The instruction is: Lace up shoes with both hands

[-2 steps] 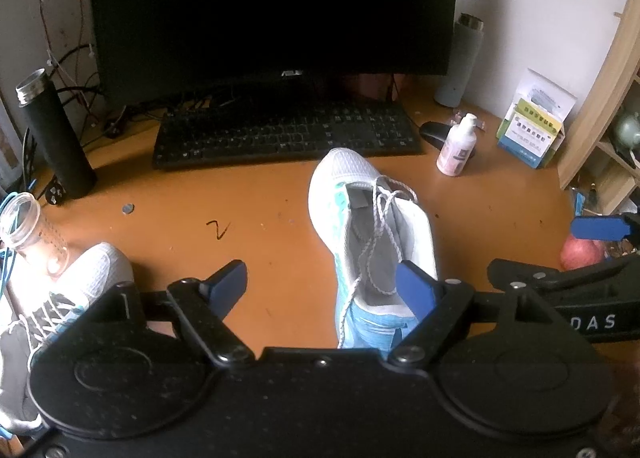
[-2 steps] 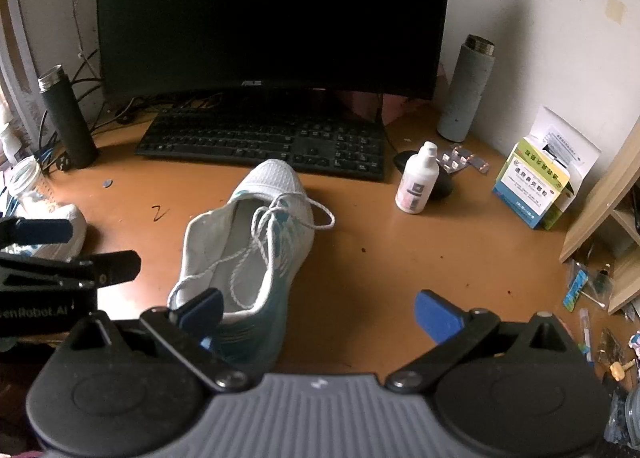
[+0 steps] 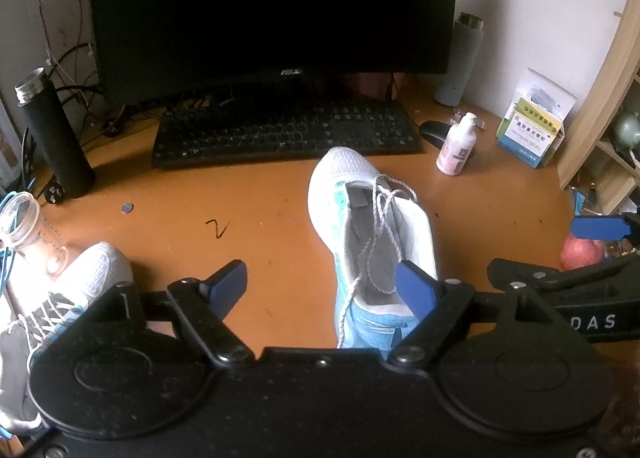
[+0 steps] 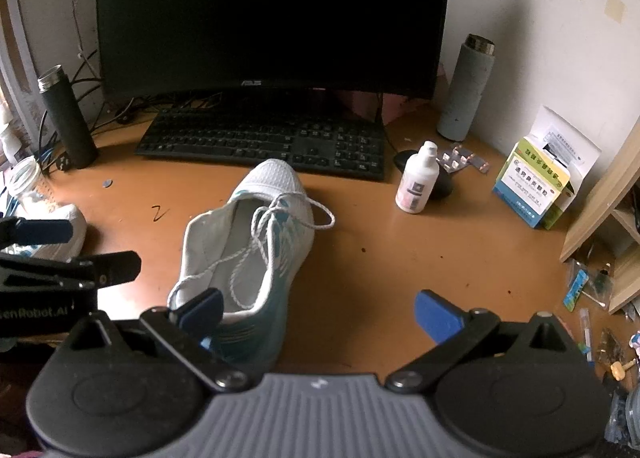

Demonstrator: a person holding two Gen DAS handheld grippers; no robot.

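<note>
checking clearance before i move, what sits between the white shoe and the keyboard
Nothing: in both wrist views only a bare strip of desk separates the toe of the white shoe from the keyboard.

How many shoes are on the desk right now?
2. The white-and-blue sneaker lies mid-desk, toe toward the keyboard, laces loose. A second sneaker sits at the desk's left edge, partly cut off. Others could be out of frame.
</note>
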